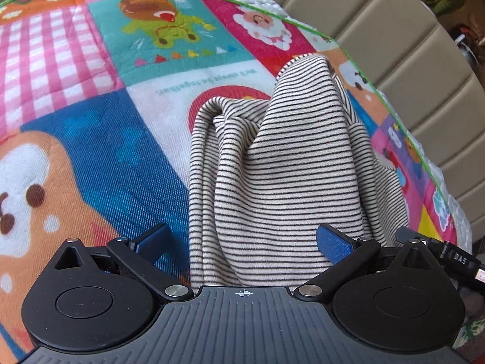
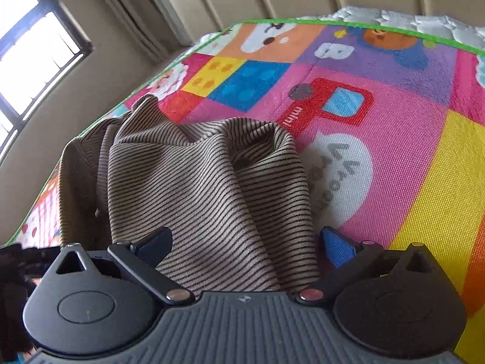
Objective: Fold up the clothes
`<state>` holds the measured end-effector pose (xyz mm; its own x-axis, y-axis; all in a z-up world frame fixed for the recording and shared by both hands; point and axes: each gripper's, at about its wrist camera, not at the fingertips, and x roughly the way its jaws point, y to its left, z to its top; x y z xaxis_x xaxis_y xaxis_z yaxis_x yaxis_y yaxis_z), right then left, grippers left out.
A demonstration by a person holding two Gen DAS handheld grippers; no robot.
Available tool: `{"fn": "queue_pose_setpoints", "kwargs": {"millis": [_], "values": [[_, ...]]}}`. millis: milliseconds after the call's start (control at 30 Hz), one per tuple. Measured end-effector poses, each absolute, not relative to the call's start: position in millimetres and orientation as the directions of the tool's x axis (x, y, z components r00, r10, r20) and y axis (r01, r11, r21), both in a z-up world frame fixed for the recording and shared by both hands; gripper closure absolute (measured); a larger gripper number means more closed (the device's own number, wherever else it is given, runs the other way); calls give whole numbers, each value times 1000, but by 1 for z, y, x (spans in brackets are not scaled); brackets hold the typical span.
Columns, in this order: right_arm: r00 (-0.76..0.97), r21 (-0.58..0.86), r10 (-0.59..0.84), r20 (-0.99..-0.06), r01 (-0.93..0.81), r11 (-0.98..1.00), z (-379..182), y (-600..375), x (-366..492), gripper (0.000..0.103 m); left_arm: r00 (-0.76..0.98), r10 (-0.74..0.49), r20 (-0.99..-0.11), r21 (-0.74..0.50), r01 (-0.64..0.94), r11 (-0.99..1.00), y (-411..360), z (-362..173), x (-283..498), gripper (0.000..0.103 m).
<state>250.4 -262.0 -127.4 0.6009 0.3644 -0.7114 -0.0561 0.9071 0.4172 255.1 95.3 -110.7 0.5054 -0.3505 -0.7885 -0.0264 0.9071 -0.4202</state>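
A cream garment with thin black stripes (image 1: 282, 163) lies bunched on a colourful cartoon blanket (image 1: 100, 139). In the left wrist view my left gripper (image 1: 242, 242) is open, its blue-padded fingers (image 1: 330, 242) spread wide, with the garment's near folds lying between them. In the right wrist view the same striped garment (image 2: 212, 188) is heaped in front, and my right gripper (image 2: 245, 244) is open too, its fingers (image 2: 336, 247) spread either side of the cloth. Neither gripper is closed on the fabric.
The blanket (image 2: 394, 139) has a green edge and covers a bed. A beige padded headboard (image 1: 403, 39) stands behind it. A window (image 2: 33, 54) is at the far left of the right wrist view. A black cable (image 1: 454, 257) runs beside my left gripper.
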Motion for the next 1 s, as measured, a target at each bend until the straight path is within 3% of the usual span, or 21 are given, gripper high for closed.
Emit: {"fn": "queue_pose_setpoints", "kwargs": {"millis": [167, 433, 500, 600, 700, 867, 1000], "values": [[595, 409, 359, -719, -56, 911, -124, -261, 258, 0, 519, -358, -776, -411, 15, 912, 91, -105, 259, 0], [724, 199, 264, -637, -177, 964, -97, -243, 301, 1, 620, -320, -717, -288, 154, 945, 79, -85, 294, 0], [754, 141, 244, -610, -200, 970, -90, -238, 312, 18, 671, -277, -688, -227, 164, 960, 76, -84, 302, 0], [722, 194, 279, -633, -201, 960, -92, -232, 347, 36, 667, -270, -695, -200, 181, 963, 72, -92, 316, 2], [598, 300, 374, -709, -224, 927, -110, -221, 368, 42, 593, -328, -736, -270, 188, 944, 69, -106, 320, 5], [554, 255, 386, -738, -300, 919, -116, -204, 329, 42, 478, -443, -759, -280, 375, 884, 41, -112, 278, 4], [494, 274, 406, -769, -320, 907, -109, -210, 288, 42, 361, -496, -789, -339, 418, 843, 24, -107, 232, 4]]}}
